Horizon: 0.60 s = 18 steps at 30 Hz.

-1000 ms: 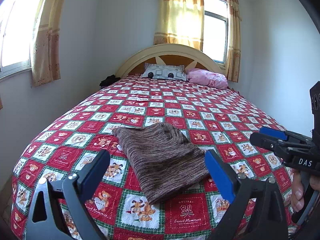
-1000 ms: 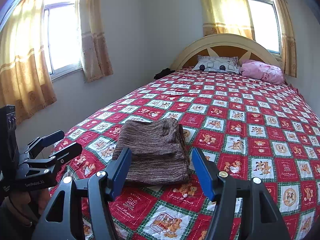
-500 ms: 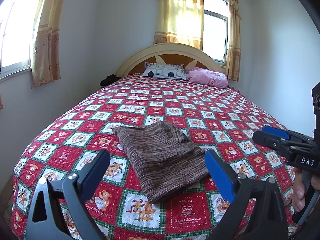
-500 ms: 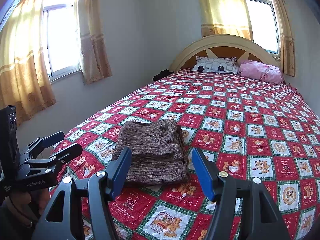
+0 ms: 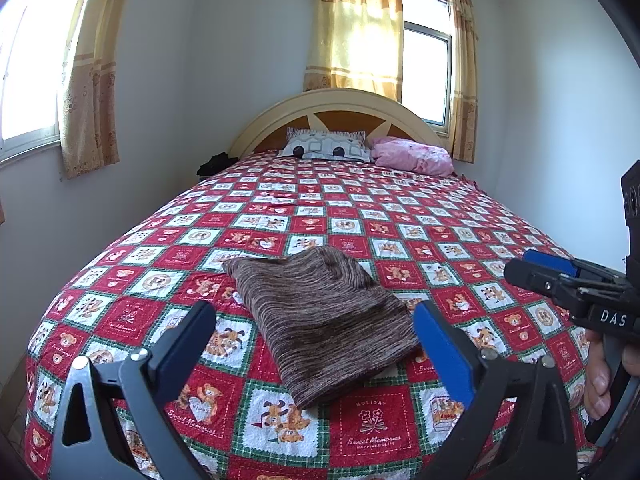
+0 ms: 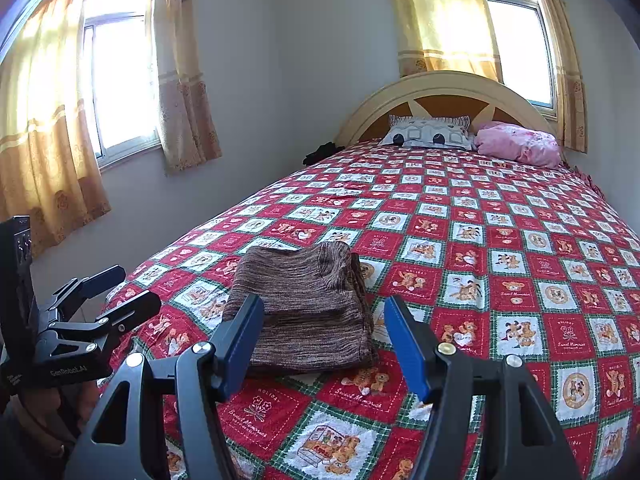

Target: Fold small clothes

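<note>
Barely any shift since a second ago, both views holding almost the same framing; folded brown garment (image 5: pixel 320 320) lying flat on the red patchwork bedspread (image 5: pixel 400 216), near the foot of the bed; left gripper (image 5: pixel 316 344) hovering just short of it, jaws spread wide, nothing held; right gripper (image 6: pixel 324 340) likewise released, off the cloth; grey pillow (image 6: pixel 430 134) and pink pillow (image 6: pixel 520 144) up against the headboard (image 6: pixel 440 88).

A folded brown garment (image 6: pixel 304 308) lay on the bed (image 6: pixel 500 248). The right tool (image 6: pixel 324 344) hung spread wide, holding nothing, just before it. The left tool (image 6: pixel 120 292) hovered at the bed's edge, also parted.
</note>
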### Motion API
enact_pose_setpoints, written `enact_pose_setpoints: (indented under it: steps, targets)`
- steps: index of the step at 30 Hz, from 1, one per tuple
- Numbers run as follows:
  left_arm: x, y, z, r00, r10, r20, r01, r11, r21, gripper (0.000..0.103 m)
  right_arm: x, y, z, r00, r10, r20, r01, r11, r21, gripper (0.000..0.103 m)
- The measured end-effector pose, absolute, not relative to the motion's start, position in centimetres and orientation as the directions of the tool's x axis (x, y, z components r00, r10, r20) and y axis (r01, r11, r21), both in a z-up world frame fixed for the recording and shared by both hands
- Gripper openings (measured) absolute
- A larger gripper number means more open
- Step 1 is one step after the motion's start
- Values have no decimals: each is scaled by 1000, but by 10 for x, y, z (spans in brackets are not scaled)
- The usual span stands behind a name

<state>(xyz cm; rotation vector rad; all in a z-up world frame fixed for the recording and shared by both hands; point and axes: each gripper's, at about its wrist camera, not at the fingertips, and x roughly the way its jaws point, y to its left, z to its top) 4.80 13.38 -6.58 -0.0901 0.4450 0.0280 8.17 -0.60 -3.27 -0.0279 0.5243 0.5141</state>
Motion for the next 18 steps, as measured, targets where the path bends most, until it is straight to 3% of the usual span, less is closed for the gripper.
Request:
enact_pose_setpoints:
  steps: [10, 18]
  targets:
    - [49, 136, -63, 894, 2, -449, -42, 996, -80, 103, 80, -8, -32, 747, 463, -477, -474, 874, 107, 69]
    - [42, 145, -47, 914, 61, -402, -91, 994, -56, 103, 76, -9, -31, 754, 460, -468, -471, 876, 101, 69]
